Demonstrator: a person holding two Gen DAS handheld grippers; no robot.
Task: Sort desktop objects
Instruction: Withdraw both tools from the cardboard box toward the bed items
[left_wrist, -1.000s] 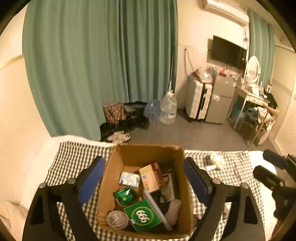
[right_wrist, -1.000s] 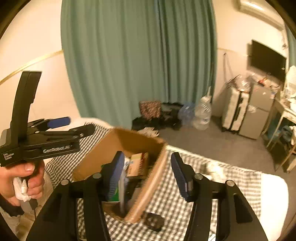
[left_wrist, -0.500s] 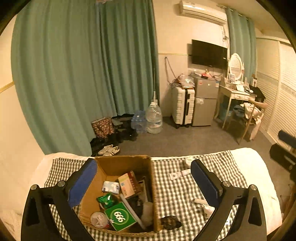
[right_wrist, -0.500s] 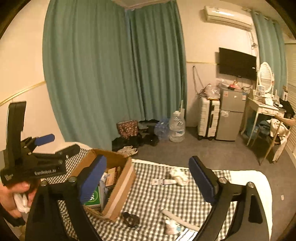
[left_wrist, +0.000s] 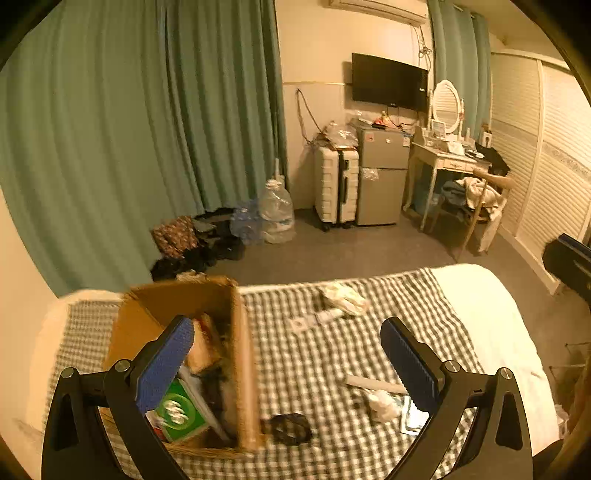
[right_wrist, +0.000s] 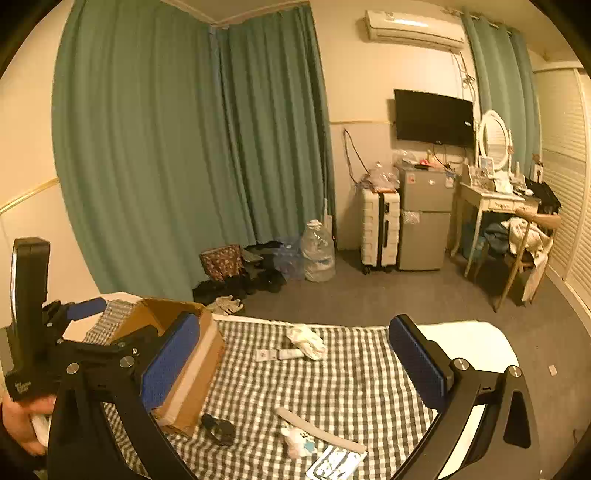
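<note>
Behind the checked cloth (right_wrist: 332, 387) we see green curtains, a wall television and a small fridge, so this is a bedroom and the cloth marks our work surface. We hold the left gripper (left_wrist: 284, 354) and the right gripper (right_wrist: 299, 358) above it, both with the jaws spread wide and nothing between them; the right one has just been opening. The cardboard box (left_wrist: 236, 332) stands at the left side of the cloth and already holds several things, among them a green packet (left_wrist: 177, 410), so we judge it is the collecting place. Loose things lie on the cloth to the right of it: a black band (right_wrist: 218, 430) just beside the box, a pale stick (right_wrist: 317, 428), a small white toy (right_wrist: 297, 441), a printed card (right_wrist: 336, 463), and farther away a crumpled white cloth (right_wrist: 306, 341). We think the wide jaws are ready for the next pick.
</note>
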